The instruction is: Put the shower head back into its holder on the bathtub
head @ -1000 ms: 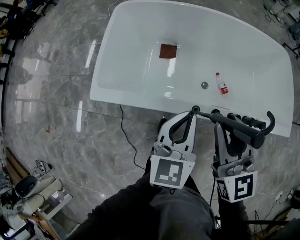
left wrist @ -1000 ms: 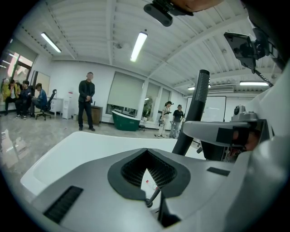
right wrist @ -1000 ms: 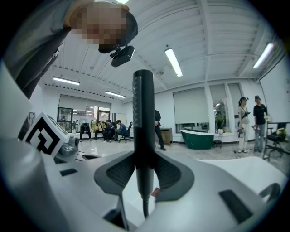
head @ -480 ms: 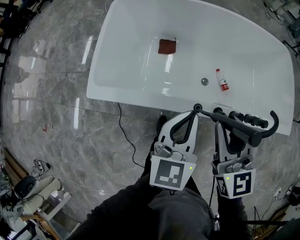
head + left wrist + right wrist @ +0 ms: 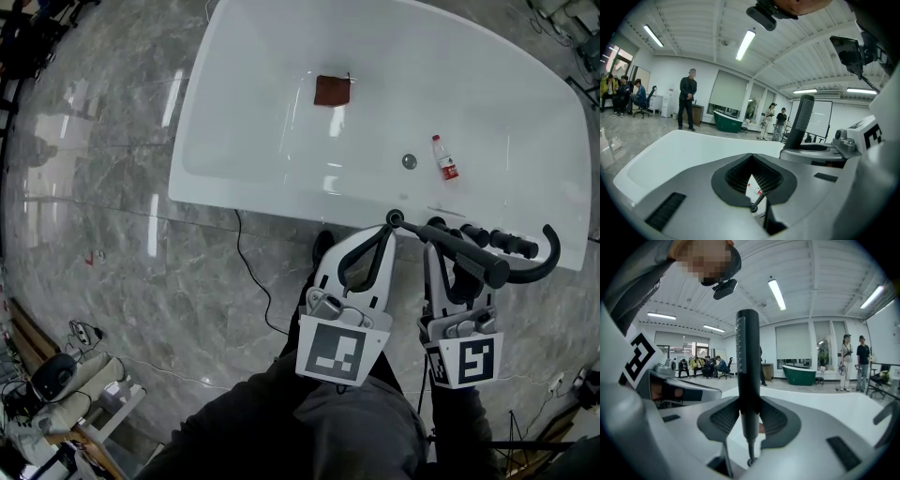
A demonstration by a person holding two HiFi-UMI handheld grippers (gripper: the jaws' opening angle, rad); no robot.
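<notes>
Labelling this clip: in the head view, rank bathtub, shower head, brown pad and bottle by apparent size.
Bathtub
Shower head, nearer the camera so inflated
Brown pad and bottle look about alike

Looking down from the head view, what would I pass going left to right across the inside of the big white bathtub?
brown square pad → small round metal drain → small clear plastic bottle with a red label
</notes>
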